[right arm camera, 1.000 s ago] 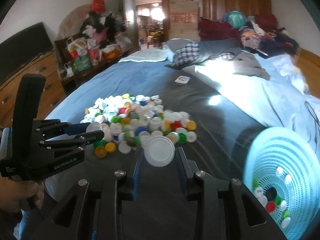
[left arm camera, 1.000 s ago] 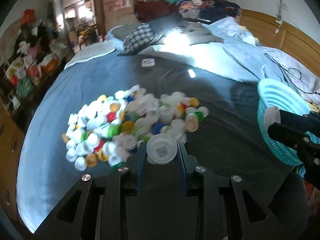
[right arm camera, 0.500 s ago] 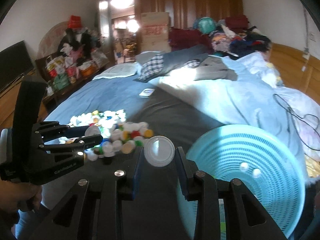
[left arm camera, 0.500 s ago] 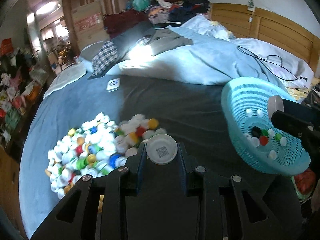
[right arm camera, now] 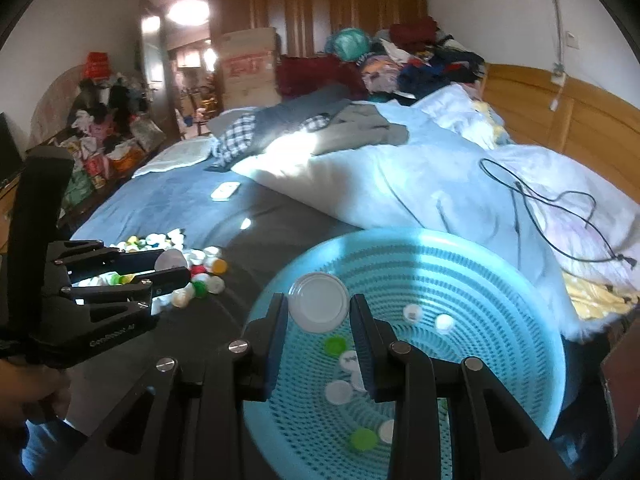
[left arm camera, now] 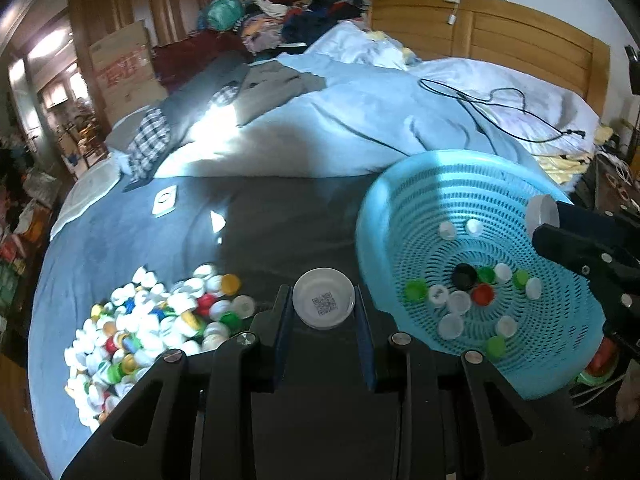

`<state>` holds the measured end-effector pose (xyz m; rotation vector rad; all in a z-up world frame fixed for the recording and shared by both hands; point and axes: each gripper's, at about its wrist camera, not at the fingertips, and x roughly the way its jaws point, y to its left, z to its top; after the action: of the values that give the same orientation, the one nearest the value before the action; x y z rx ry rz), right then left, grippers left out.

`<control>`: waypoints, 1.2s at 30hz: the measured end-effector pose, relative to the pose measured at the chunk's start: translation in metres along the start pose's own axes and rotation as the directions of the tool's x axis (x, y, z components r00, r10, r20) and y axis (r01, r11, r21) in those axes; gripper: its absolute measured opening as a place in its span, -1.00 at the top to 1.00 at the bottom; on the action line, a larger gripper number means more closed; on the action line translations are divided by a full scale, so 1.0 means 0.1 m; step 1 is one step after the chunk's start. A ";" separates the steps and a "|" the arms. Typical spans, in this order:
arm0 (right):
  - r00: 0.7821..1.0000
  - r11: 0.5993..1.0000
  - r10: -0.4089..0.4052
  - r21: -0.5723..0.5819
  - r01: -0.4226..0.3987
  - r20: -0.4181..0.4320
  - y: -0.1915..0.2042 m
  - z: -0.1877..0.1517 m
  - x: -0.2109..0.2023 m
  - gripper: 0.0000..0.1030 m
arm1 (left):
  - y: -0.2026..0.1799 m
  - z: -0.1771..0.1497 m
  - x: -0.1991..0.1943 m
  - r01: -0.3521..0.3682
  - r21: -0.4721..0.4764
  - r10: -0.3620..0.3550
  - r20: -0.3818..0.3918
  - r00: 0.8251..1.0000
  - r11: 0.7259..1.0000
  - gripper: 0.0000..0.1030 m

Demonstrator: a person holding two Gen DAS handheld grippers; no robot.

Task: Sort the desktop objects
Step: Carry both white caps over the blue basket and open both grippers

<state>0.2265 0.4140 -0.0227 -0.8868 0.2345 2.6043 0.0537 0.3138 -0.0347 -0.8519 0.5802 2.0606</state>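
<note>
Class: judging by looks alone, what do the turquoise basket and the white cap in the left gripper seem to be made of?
Basket: probably moulded plastic, slightly glossy; uniform turquoise, regular rows of slots. White cap in the left gripper: likely smooth plastic; a raised rim and a printed square code inside.

Perforated turquoise plastic basket (left arm camera: pixel 384 216), smooth and faintly glossy. Smooth plastic bottle caps (left arm camera: pixel 160 320) in a heap. White plastic lid (left arm camera: pixel 323 298) with a printed code, glossy. Matt black gripper fingers (left arm camera: pixel 280 320) with shiny metal screws (left arm camera: pixel 400 338). Soft matt blue bedsheet (left arm camera: pixel 100 240). Varnished wooden headboard (left arm camera: pixel 500 36).
</note>
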 end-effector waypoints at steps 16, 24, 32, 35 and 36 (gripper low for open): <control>0.998 0.997 -0.044 0.058 0.046 -0.041 -0.41 -0.12 0.07 0.32 | -0.53 0.22 0.26 0.126 0.039 -0.123 -0.068 0.990 0.991 0.51; 0.994 0.995 -0.064 0.067 0.070 -0.090 -0.51 -0.22 0.16 0.32 | -0.69 0.30 0.38 0.208 0.020 -0.204 -0.117 0.972 0.978 0.51; 0.984 0.992 -0.110 0.049 0.118 -0.137 -0.58 -0.31 0.22 0.32 | -0.79 0.30 0.44 0.225 0.022 -0.220 -0.135 0.966 0.974 0.51; 0.983 0.991 -0.113 0.053 0.122 -0.143 -0.59 -0.33 0.23 0.32 | -0.83 0.30 0.44 0.228 0.028 -0.222 -0.137 0.965 0.973 0.51; 0.983 0.991 -0.113 0.053 0.122 -0.144 -0.59 -0.34 0.23 0.32 | -0.84 0.30 0.44 0.228 0.031 -0.222 -0.137 0.965 0.973 0.51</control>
<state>0.2524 0.4660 -0.0658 -1.0317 0.2901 2.4161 0.0922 0.4031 -0.0559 -0.9866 0.5733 1.7881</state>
